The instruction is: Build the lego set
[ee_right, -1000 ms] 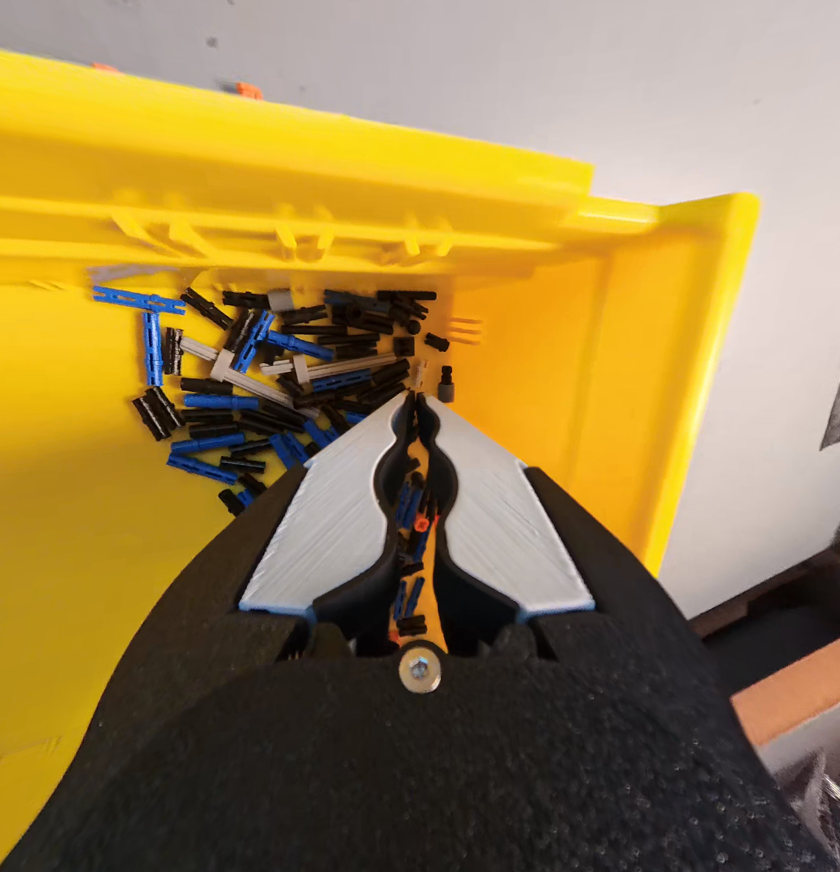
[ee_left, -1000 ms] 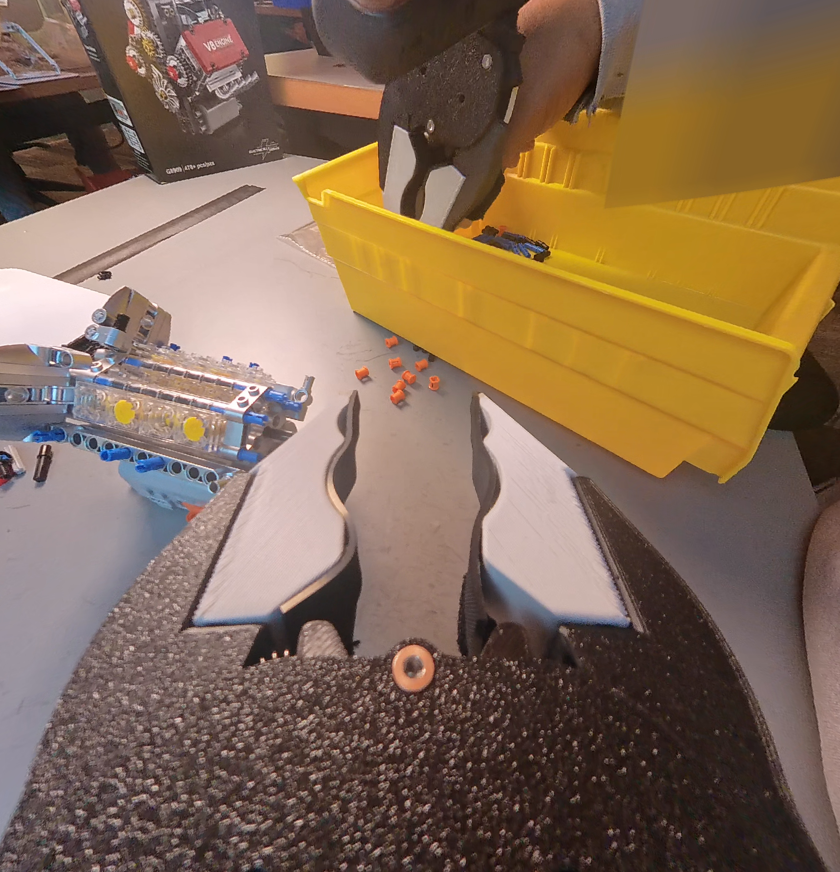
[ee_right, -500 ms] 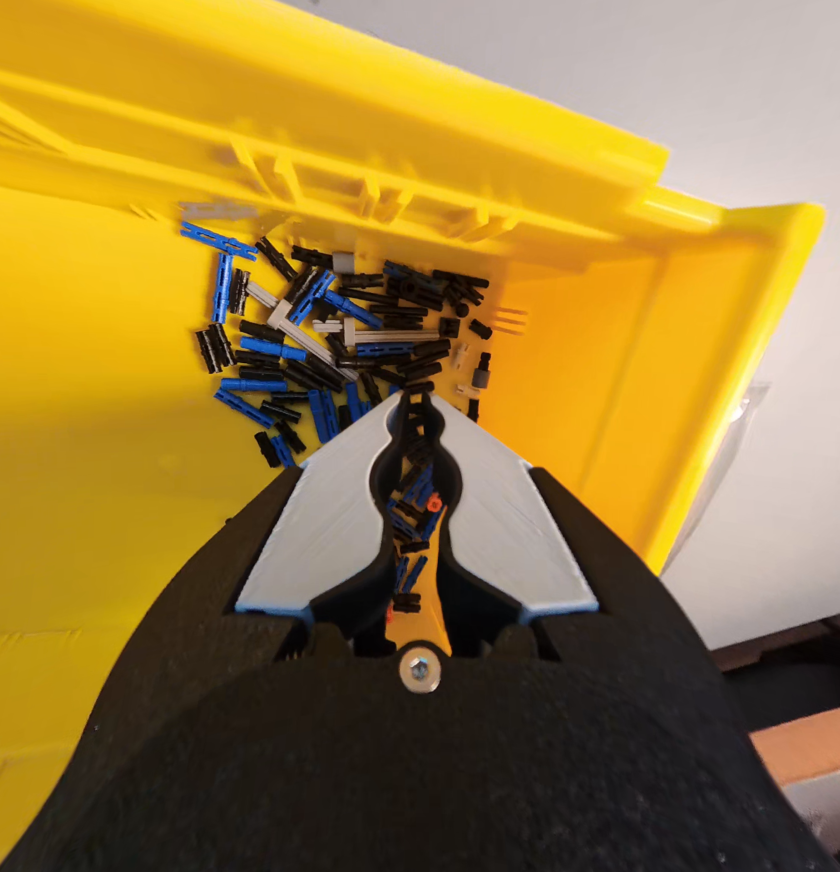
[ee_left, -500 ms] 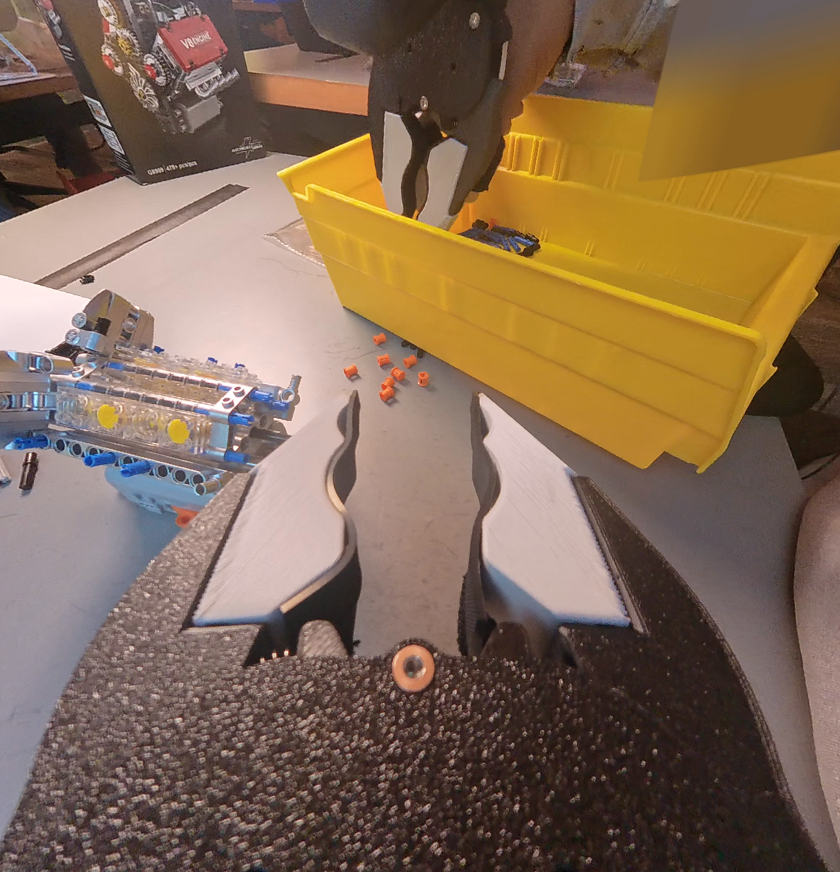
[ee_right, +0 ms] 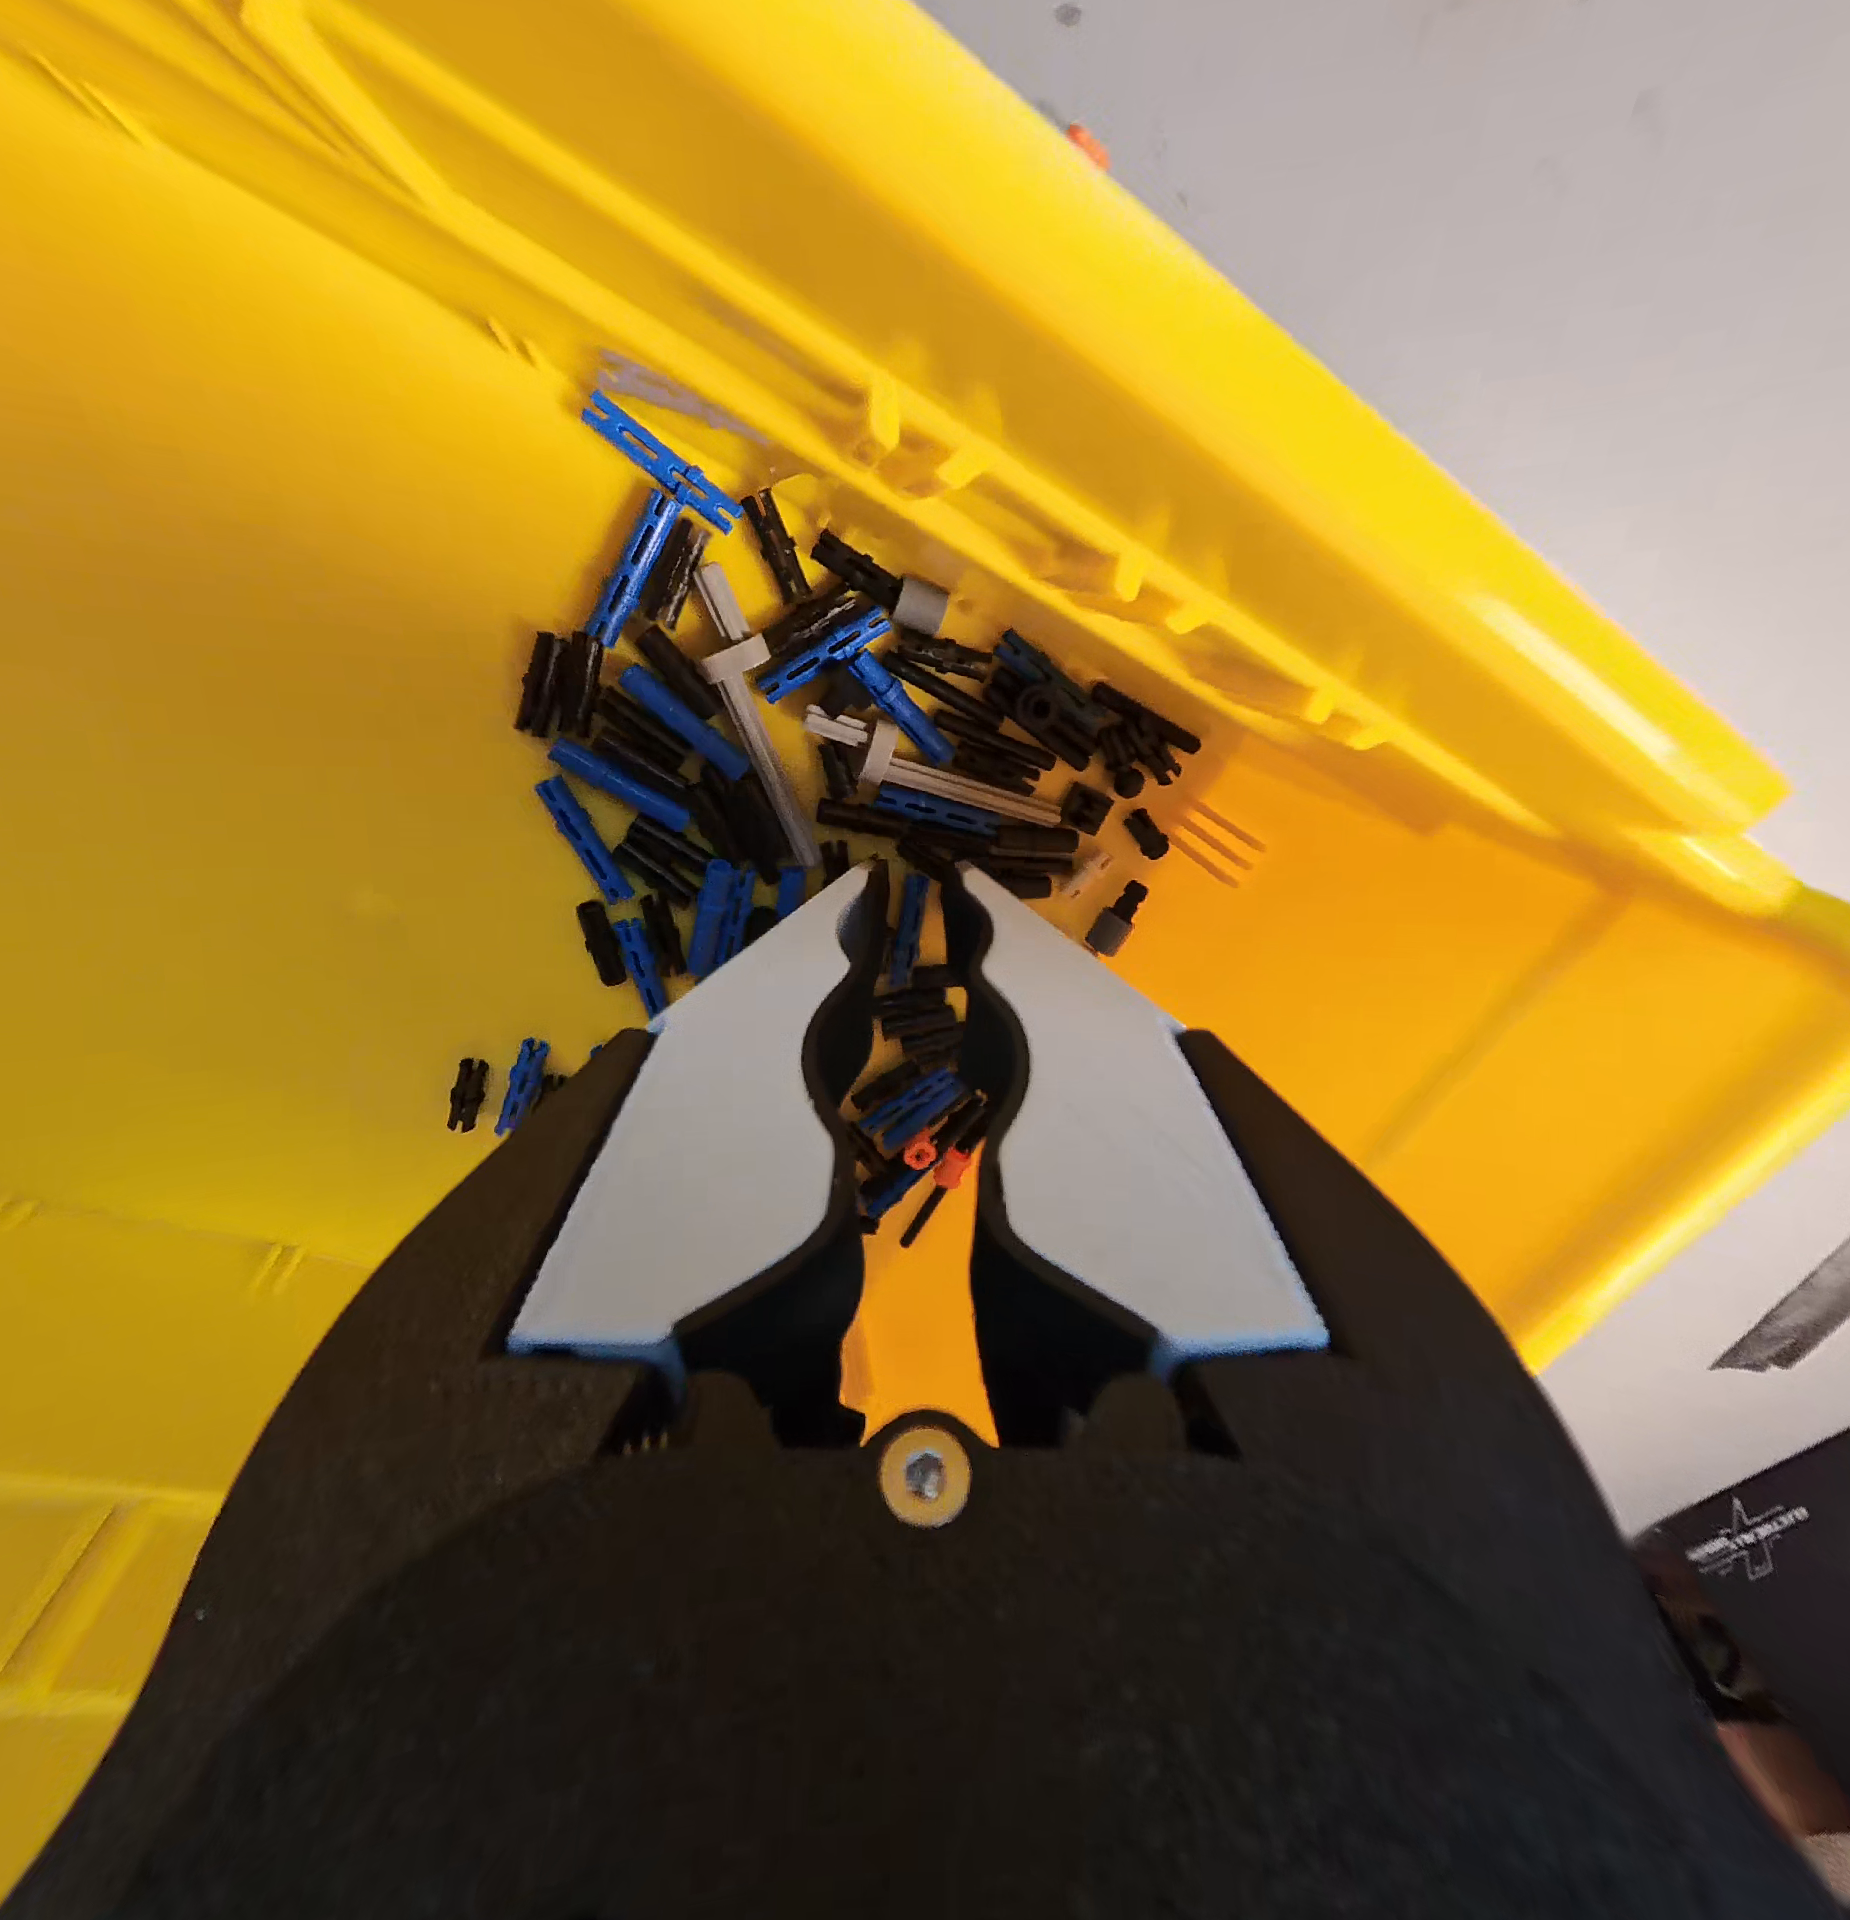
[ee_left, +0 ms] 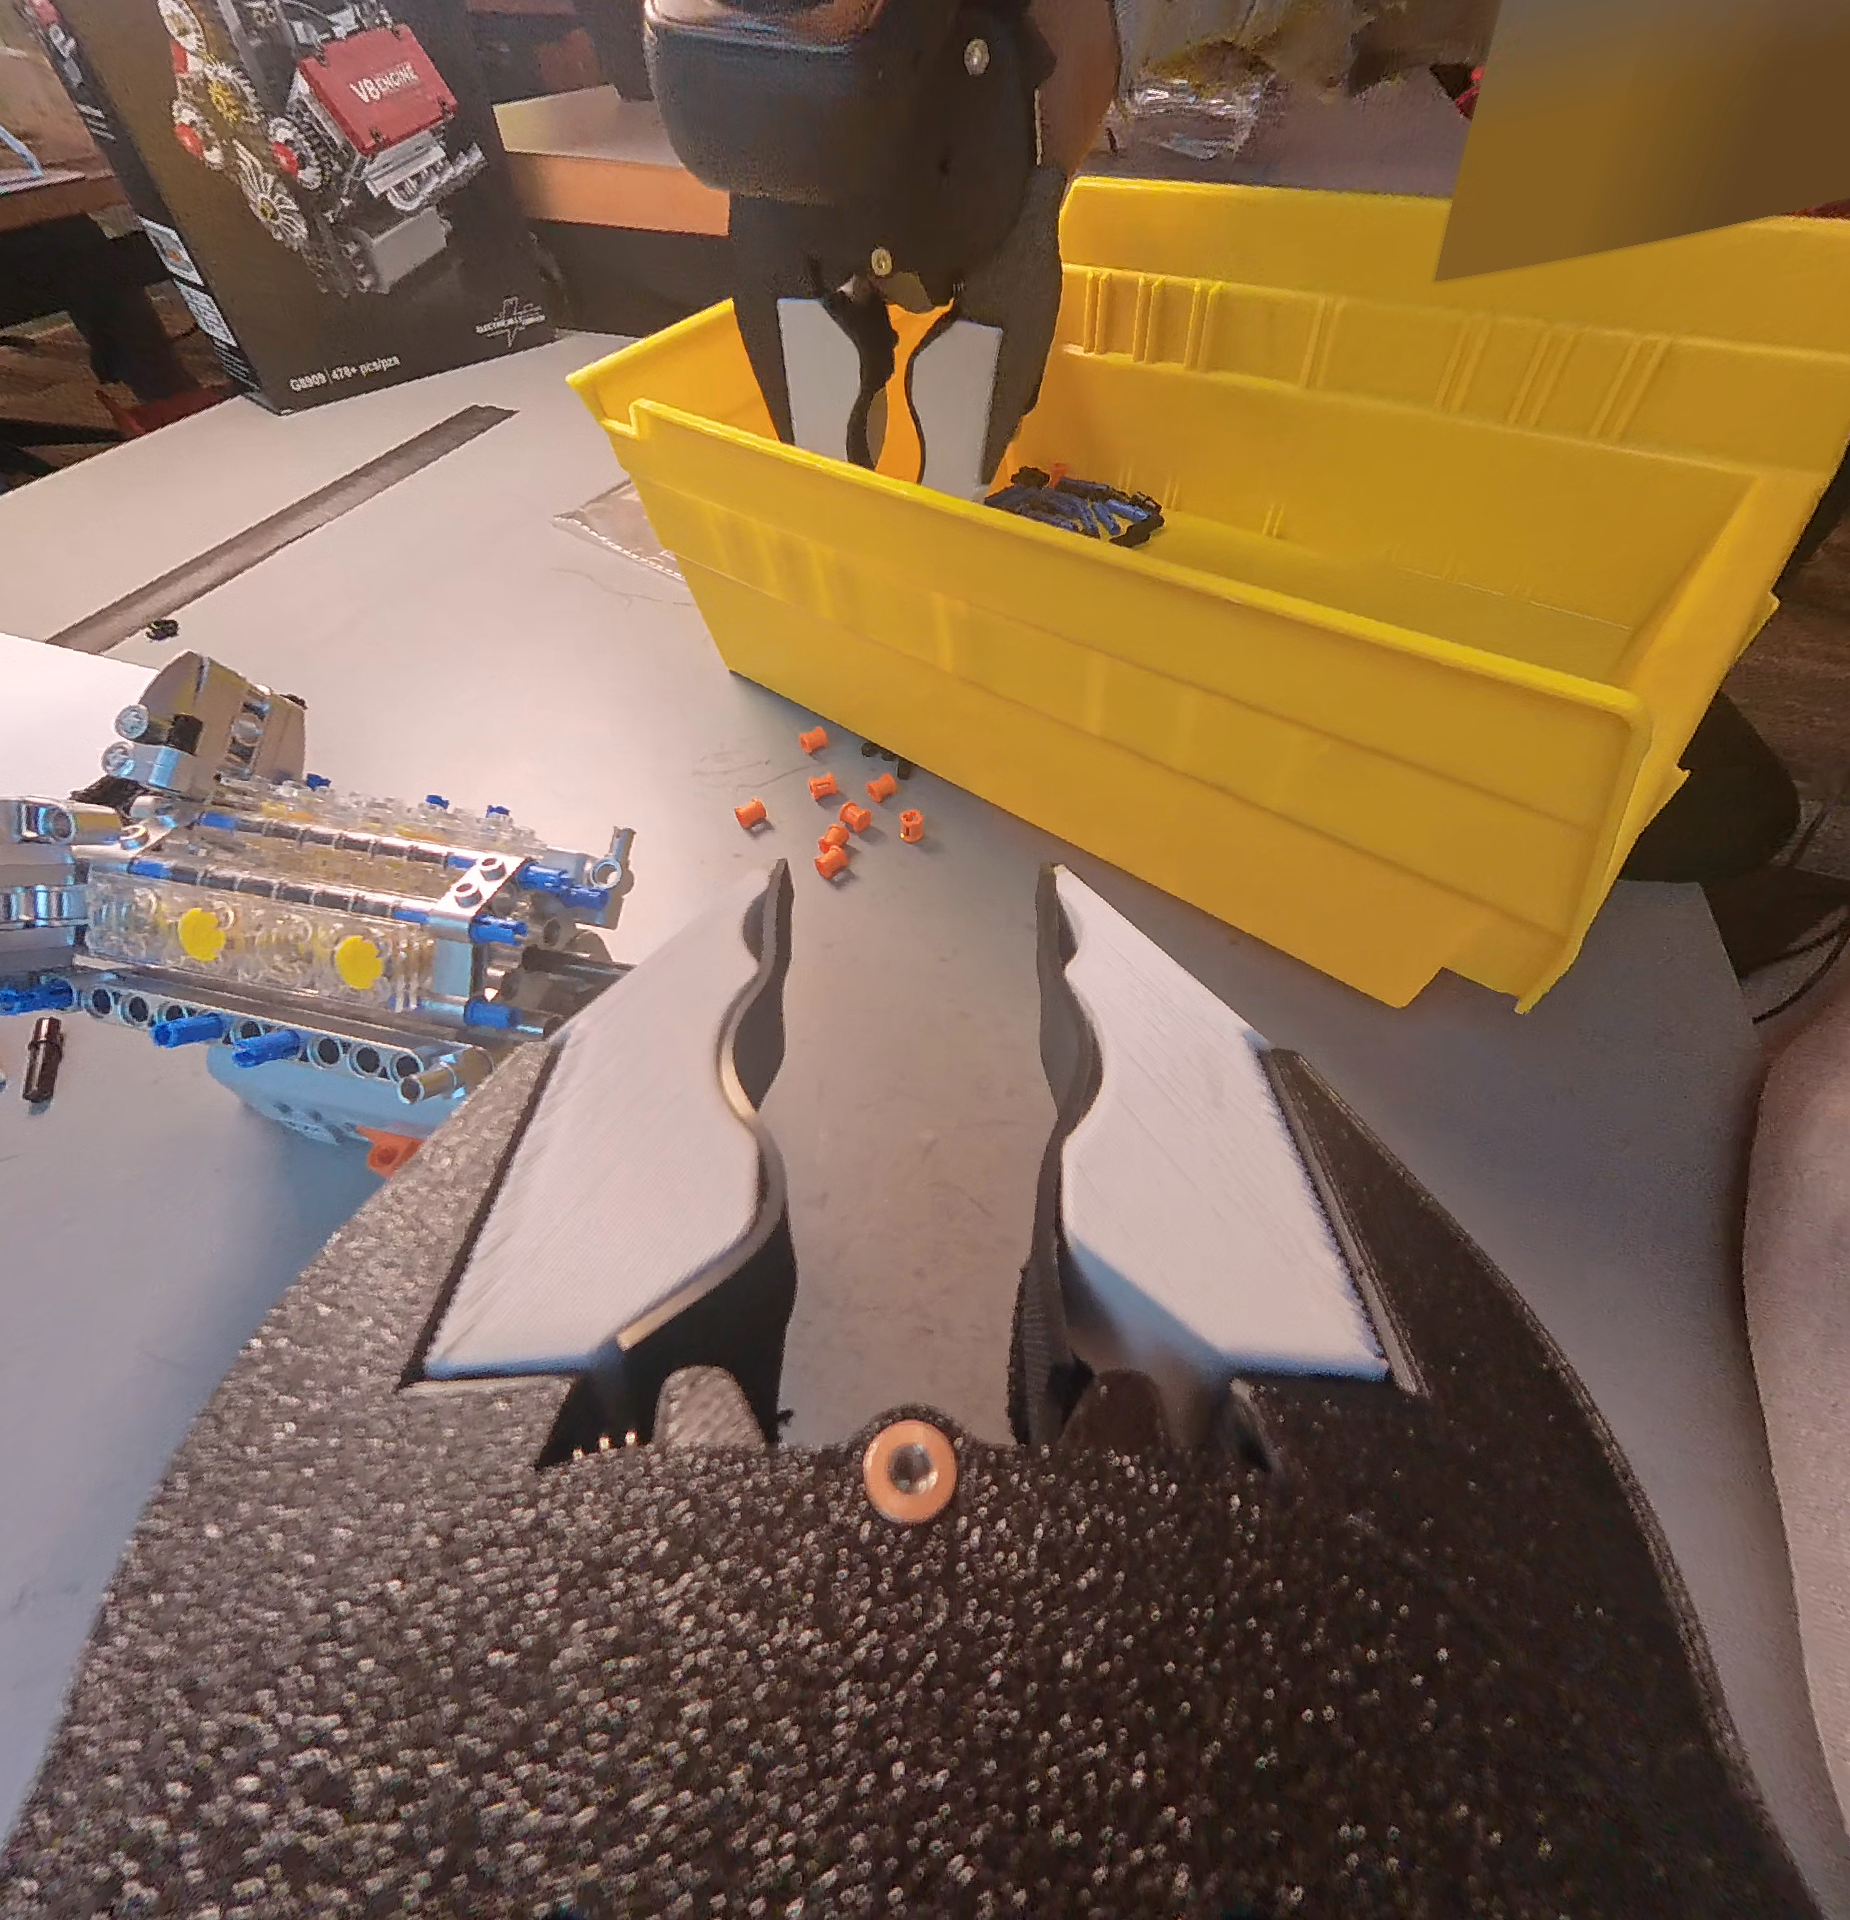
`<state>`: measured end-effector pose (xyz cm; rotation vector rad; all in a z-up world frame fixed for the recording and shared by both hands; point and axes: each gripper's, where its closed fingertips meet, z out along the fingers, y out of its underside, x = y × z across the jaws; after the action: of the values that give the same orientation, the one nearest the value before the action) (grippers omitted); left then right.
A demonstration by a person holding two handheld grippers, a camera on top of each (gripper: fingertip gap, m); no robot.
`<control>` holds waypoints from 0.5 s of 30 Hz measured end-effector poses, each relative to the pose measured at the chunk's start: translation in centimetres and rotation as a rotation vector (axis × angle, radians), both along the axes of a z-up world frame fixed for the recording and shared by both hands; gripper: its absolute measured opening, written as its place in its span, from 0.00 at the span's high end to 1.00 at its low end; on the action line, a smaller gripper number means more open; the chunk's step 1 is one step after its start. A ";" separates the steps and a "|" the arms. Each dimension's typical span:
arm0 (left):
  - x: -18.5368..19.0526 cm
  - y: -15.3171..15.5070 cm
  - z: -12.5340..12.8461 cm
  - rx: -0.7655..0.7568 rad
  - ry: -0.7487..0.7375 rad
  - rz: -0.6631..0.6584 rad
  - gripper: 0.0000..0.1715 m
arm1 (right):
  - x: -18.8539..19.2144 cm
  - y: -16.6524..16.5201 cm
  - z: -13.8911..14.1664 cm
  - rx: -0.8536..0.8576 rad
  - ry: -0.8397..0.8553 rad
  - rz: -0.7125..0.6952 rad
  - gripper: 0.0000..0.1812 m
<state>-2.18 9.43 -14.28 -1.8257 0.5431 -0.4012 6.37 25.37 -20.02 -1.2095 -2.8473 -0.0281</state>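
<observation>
Bin: yellow plastic bin (ee_left: 1108, 623) stands on the grey table (ee_left: 485, 623), across the upper right of the left wrist view.
Bin contents: a heap of small pins (ee_right: 796, 727), black, blue and a few grey, lies bunched against one long wall near a corner; the other parts of the floor in view are bare yellow.
Right gripper: right gripper (ee_right: 913, 868) is lowered inside the bin with its tips at the near edge of the heap. The jaws stand narrow, tips slightly apart. A blue pin and several black ones show in the gap, but whether any is pinched or merely lies beneath cannot be told.
Left gripper: left gripper (ee_left: 916, 873) hovers over bare table at centre frame, jaws wide, holding nothing. It is just short of the orange pieces and beside the model.
Orange pieces: a loose scatter of small orange bushings (ee_left: 838, 810) lies on the table close against the bin's outer front wall, outside it.
Model: a part-built brick engine model (ee_left: 308, 935), clear blocks with yellow discs and blue pins, sits at left centre of frame, well apart from the bin.
Stray part: one black pin (ee_left: 40, 1055) lies alone at the far left edge.
Background: a dark printed box (ee_left: 308, 187) stands at upper left, beyond the table's far edge.
</observation>
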 end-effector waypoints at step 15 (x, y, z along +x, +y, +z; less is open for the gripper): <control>0.4 -0.4 -0.1 0.004 0.017 -0.029 0.74 | -0.4 0.9 -0.2 0.102 -0.127 0.118 0.95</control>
<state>-1.75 9.02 -14.40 -1.8211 0.5818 -0.4043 5.98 26.27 -20.17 -1.0551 -2.9778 -0.2515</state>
